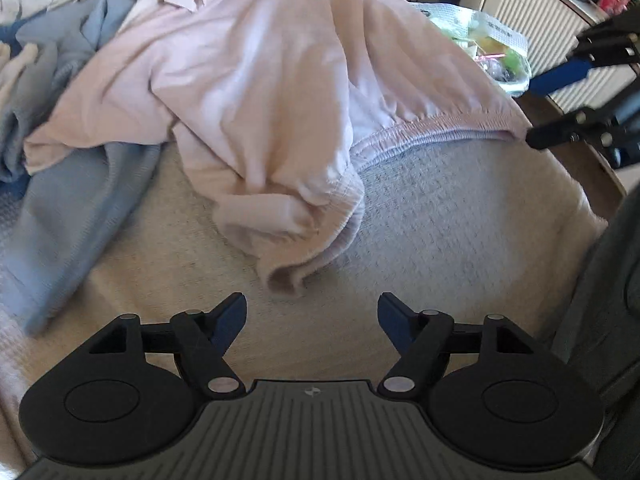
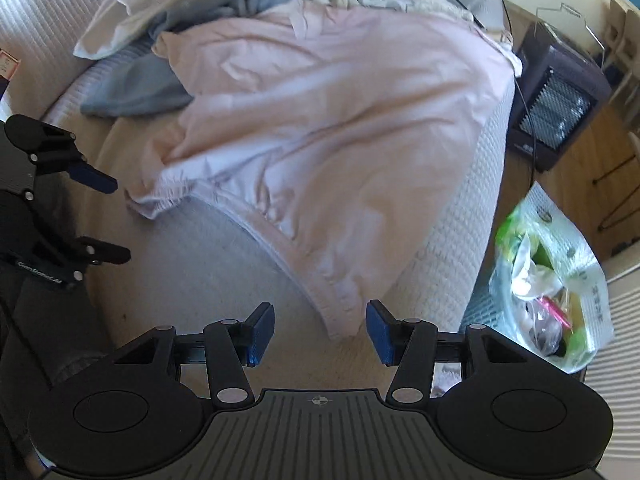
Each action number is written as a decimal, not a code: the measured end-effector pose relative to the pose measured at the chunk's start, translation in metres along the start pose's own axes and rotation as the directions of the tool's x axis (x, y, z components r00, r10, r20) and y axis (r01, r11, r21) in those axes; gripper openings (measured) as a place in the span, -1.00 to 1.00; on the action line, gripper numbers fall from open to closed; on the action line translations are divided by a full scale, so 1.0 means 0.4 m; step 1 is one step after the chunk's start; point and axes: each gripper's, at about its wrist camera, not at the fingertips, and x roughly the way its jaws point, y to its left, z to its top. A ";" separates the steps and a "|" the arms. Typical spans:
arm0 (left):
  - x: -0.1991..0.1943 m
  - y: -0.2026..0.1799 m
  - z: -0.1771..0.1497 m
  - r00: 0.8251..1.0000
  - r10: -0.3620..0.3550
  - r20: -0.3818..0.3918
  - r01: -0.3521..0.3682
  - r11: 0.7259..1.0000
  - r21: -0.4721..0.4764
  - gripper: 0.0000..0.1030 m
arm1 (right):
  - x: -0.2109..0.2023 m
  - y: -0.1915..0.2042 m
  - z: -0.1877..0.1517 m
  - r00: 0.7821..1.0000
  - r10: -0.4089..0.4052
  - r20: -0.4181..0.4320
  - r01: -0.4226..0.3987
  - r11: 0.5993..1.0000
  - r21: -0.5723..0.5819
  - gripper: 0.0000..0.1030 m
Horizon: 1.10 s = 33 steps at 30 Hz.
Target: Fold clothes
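Pink garment lies rumpled, unfolded on the bed. My left hand-held gripper and right hand-held gripper both spread, empty, flanking its near hem to grab corners.

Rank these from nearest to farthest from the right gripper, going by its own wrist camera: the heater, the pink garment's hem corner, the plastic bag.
From the right gripper:
1. Pink garment's hem corner, between the fingers.
2. Plastic bag, right, on the floor.
3. Heater, far right, beyond the bed.

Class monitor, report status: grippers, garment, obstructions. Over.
Left gripper and right gripper open, empty. Pink garment crumpled, unfolded. Grey garment alongside.
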 end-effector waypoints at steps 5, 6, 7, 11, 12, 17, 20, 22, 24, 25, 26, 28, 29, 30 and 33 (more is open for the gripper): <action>-0.001 0.013 0.001 1.000 0.024 0.008 -0.024 0.999 -0.049 0.36 | 0.004 0.005 -0.010 1.000 -0.010 -0.004 0.010 1.000 0.011 0.00; -0.003 0.014 -0.001 1.000 0.026 0.008 -0.026 0.998 -0.054 0.36 | 0.006 0.009 -0.011 1.000 -0.019 -0.004 0.019 1.000 0.009 0.00; -0.004 0.015 -0.004 1.000 0.028 0.008 -0.028 0.998 -0.058 0.36 | 0.008 0.011 -0.012 1.000 -0.024 -0.003 0.024 1.000 0.008 0.00; 0.001 0.018 -0.011 0.999 0.047 0.003 -0.046 0.998 -0.052 0.32 | 0.014 0.014 -0.013 0.999 -0.035 -0.001 0.035 0.999 0.007 0.00; 0.003 0.018 -0.012 0.999 0.053 0.002 -0.053 0.998 -0.047 0.32 | 0.015 0.013 -0.012 0.999 -0.039 -0.001 0.039 0.999 0.009 0.00; 0.015 0.021 -0.013 0.997 0.073 0.006 -0.073 0.996 -0.045 0.28 | 0.020 0.006 -0.011 1.000 -0.029 -0.003 0.030 0.999 0.023 -0.01; 0.022 0.019 -0.007 0.996 0.093 0.013 -0.092 0.995 -0.036 0.27 | 0.027 0.006 -0.010 1.000 -0.027 -0.007 0.027 0.999 0.025 -0.01; 0.026 0.019 -0.003 0.995 0.098 0.022 -0.098 0.995 -0.030 0.26 | 0.035 0.006 -0.008 1.000 -0.024 -0.014 0.025 0.999 0.025 -0.01; 0.029 0.019 0.000 0.995 0.089 0.037 -0.088 0.996 -0.026 0.14 | 0.045 0.008 -0.007 0.999 -0.019 -0.026 0.020 1.000 0.023 -0.01; 0.030 0.020 0.002 0.995 0.084 0.044 -0.083 0.996 -0.024 0.11 | 0.051 0.009 -0.006 0.999 -0.015 -0.034 0.016 1.000 0.022 -0.02; 0.032 0.020 0.004 0.995 0.079 0.052 -0.078 0.997 -0.021 0.08 | 0.058 0.009 -0.004 0.999 -0.010 -0.045 0.011 1.000 0.021 -0.03; 0.028 0.027 0.007 0.996 0.058 0.069 -0.056 0.998 -0.029 -0.02 | 0.073 0.009 -0.002 0.998 -0.004 -0.062 0.005 1.000 0.020 -0.08; 0.026 0.031 0.008 0.996 0.047 0.078 -0.044 0.998 -0.034 -0.11 | 0.081 0.008 0.000 0.998 -0.001 -0.070 0.002 1.000 0.020 -0.17; 0.024 0.035 0.009 0.996 0.035 0.087 -0.032 0.999 -0.038 -0.28 | 0.088 0.007 0.002 0.997 0.002 -0.078 -0.001 1.000 0.020 -0.19; 0.017 0.047 0.013 0.994 0.001 0.114 0.005 0.999 -0.051 -0.68 | 0.105 -0.010 0.011 0.996 0.014 -0.088 -0.009 0.998 0.056 -0.47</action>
